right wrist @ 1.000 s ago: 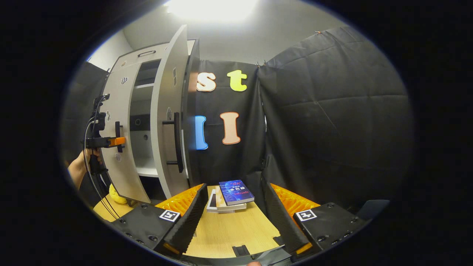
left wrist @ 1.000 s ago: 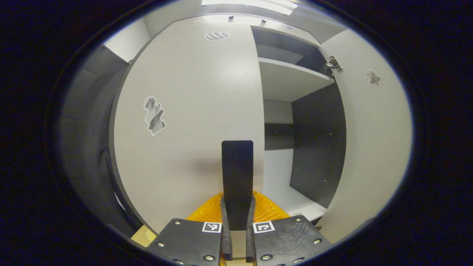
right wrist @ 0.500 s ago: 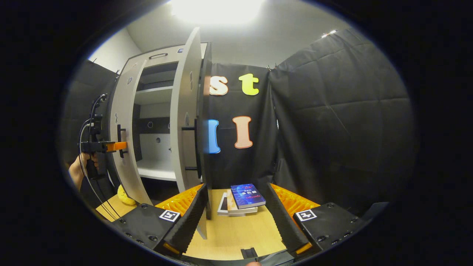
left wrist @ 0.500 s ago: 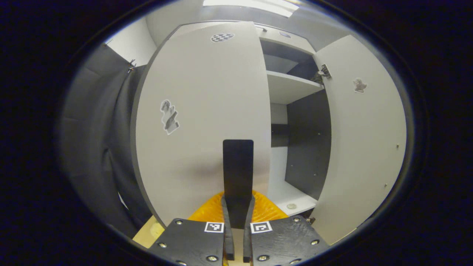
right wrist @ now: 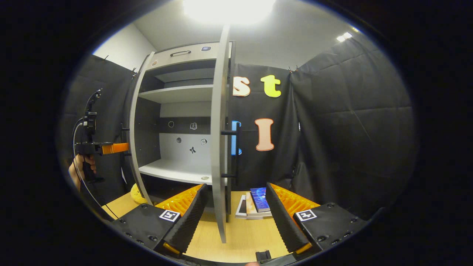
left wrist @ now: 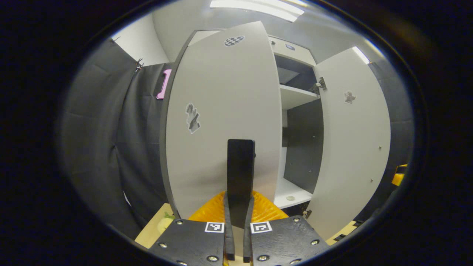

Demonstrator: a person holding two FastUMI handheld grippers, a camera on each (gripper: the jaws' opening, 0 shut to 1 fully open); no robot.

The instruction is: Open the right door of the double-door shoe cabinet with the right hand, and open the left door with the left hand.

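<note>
In front of the pale grey double-door shoe cabinet (right wrist: 177, 111), the left tongs (left wrist: 238, 221) are pinched on the left door's flat black bar handle (left wrist: 241, 173), both fingers pressing its lower end, while the right tongs (right wrist: 232, 218) hang spread and empty above the light wooden surface (right wrist: 240, 244). The left door (left wrist: 225, 122) stands swung out on its hinges; in the right gripper view the right door (right wrist: 220, 140) shows almost edge-on, wide open, its own black handle (right wrist: 234, 153) free of any grip. Both doors appear open, so the task looks near its end. The likeliest slip from here is the left door being pulled past its hinge stop, which could rock the cabinet, or the tongs sliding off the smooth handle if the pull turns sideways. The right door's lower edge lies between the spread right fingers, so a careless sideways move could knock it. A stack of books (right wrist: 255, 203) rests just behind that door, and a yellow rounded object (right wrist: 137, 194) sits near the cabinet's left foot; the black cloth booth wall (right wrist: 351, 140) closes in on the right, leaving the freest room toward the person.
</note>
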